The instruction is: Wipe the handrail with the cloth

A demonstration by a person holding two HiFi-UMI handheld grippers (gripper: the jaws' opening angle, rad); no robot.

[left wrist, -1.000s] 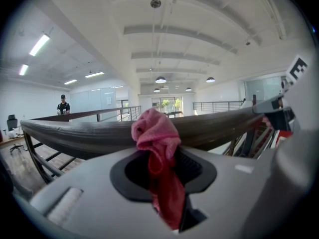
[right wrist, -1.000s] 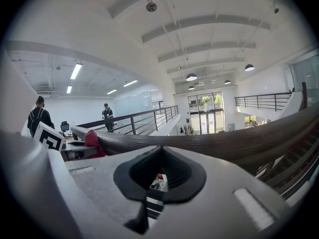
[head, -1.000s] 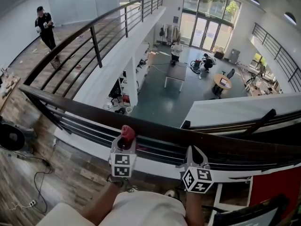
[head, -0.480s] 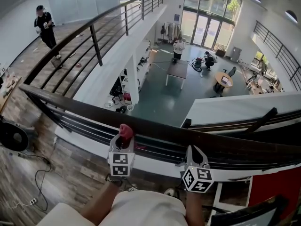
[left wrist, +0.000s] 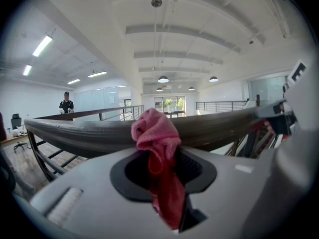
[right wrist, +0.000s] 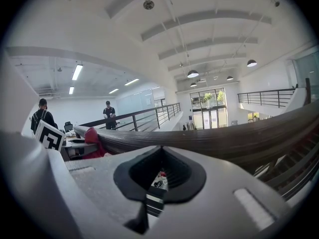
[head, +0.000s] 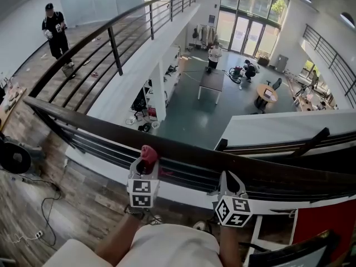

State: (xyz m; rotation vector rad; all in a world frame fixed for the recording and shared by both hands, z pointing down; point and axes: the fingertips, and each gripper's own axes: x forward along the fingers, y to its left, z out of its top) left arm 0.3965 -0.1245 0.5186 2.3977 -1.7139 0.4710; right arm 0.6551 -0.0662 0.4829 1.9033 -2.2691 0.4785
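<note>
Two jaws of the left gripper point(head: 148, 163) are clamped on the lower tail of the pink cloth point(left wrist: 157, 148). The free end of the cloth is bunched into a small wad above the jaws. The wad sits at the near edge of the dark handrail point(head: 83, 122), and firm contact cannot be confirmed. The jaws of the right gripper point(head: 228, 178) are closed with nothing between them, and it is held at the same handrail, to the right and apart from the cloth.

Likely hazards:
- **Loss of the cloth.** Only a narrow strip of fabric lies in the grip, so drag along the rail may pull it free.
- **A fall over the rail.** Beyond the handrail the lower floor point(head: 183, 115) lies open, with people point(head: 214, 53) on it. A released cloth would probably drop out of reach.
- **Poor coverage.** A wad this compact touches only a thin band, so the top and far side of the rail may stay unwiped.
- **Scraping.** If the wad rolls aside, the hard jaw tips may rub the rail.
</note>
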